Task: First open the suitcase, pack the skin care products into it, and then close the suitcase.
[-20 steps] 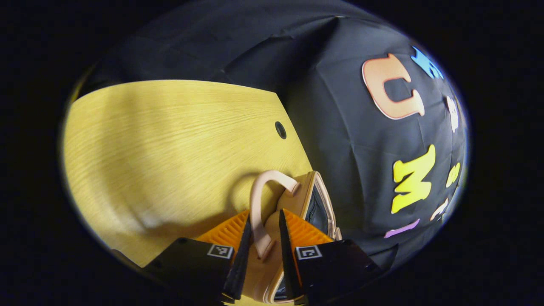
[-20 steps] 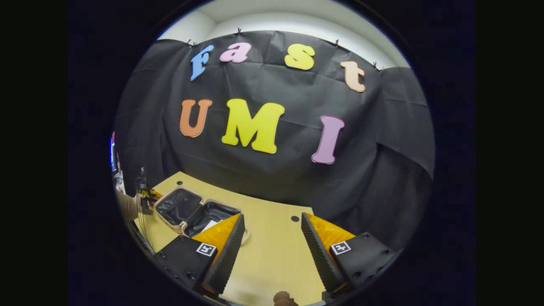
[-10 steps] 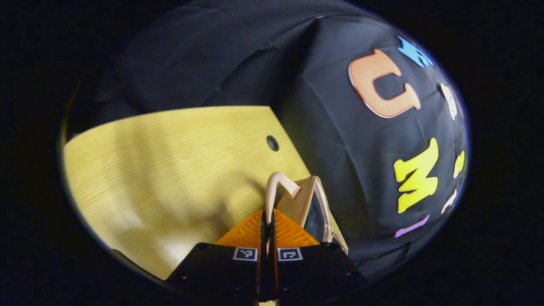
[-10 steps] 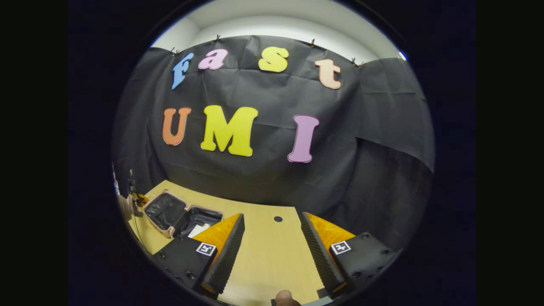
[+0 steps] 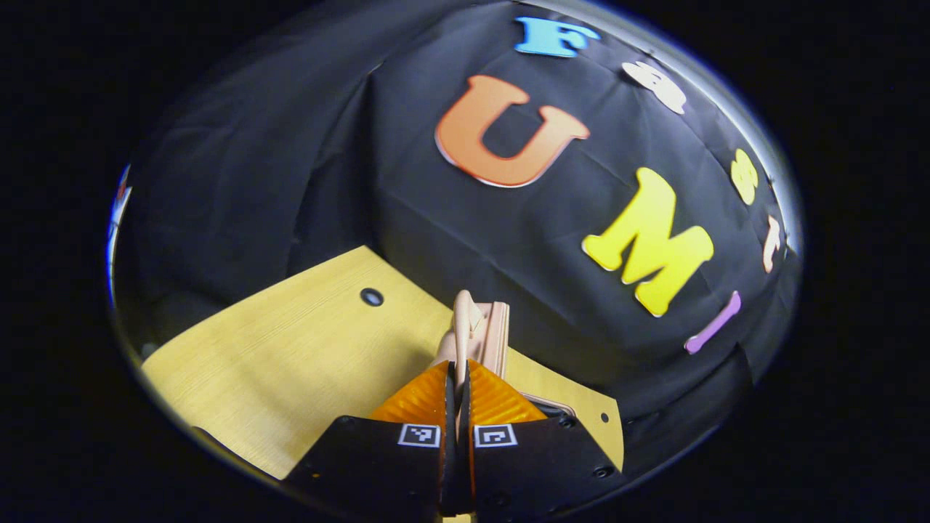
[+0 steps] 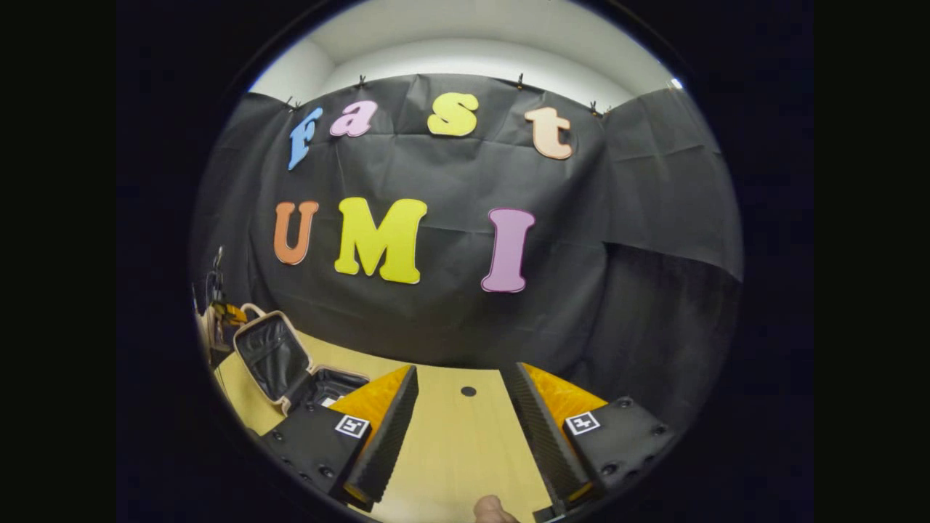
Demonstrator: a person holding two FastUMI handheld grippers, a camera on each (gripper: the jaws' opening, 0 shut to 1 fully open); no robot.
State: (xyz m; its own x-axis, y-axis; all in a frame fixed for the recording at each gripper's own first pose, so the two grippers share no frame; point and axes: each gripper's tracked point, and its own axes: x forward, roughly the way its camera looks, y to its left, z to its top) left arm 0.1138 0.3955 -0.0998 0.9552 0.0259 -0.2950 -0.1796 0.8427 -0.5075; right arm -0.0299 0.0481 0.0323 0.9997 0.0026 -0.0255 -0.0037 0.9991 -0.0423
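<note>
Left claw (image 5: 458,378) is clamping both fingers on the suitcase handle (image 5: 465,327), holding the lid (image 6: 267,354) half-raised; the suitcase (image 6: 330,381) is sitting at nine o'clock on the desk (image 6: 454,443); right claw (image 6: 458,428) is hovering released over bare desk.

left gripper (image 5: 458,378) clamped handle (image 5: 465,330), lid (image 6: 265,356) raised
</note>
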